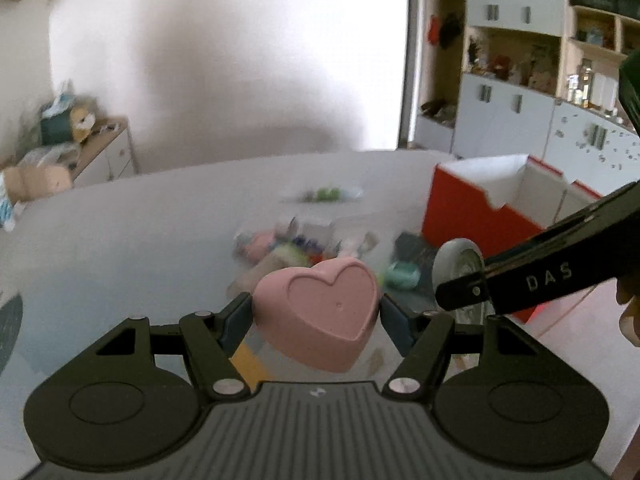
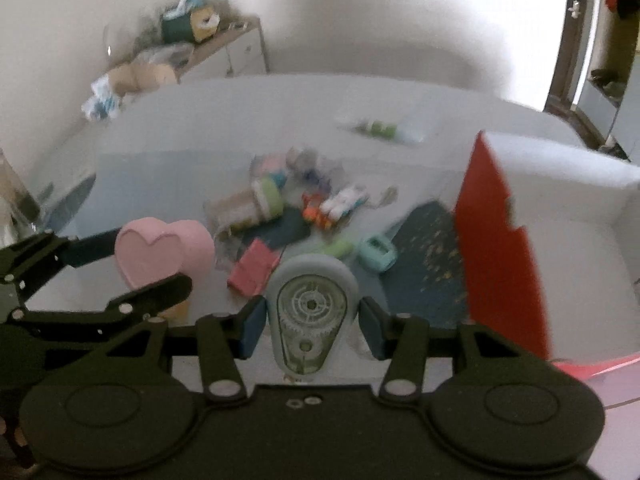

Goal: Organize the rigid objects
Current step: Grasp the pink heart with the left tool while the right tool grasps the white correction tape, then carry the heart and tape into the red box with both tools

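Observation:
My left gripper (image 1: 316,312) is shut on a pink heart-shaped box (image 1: 320,312), held above the table. The same heart box (image 2: 160,252) shows at the left of the right wrist view, between the other gripper's fingers. My right gripper (image 2: 312,326) is shut on a pale grey correction tape dispenser (image 2: 312,312) with clear gears inside. That dispenser (image 1: 460,276) appears in the left wrist view, right of the heart. A red and white box (image 1: 480,216) stands open at the right; its red wall (image 2: 500,248) rises beside my right gripper.
A blurred heap of small items (image 2: 304,200) lies mid-table: a pink packet (image 2: 254,268), a teal gadget (image 2: 378,254), a dark teal mat (image 2: 424,264). A green packet (image 2: 380,128) lies farther back. A cluttered side cabinet (image 1: 96,140) and shelves (image 1: 540,72) stand beyond.

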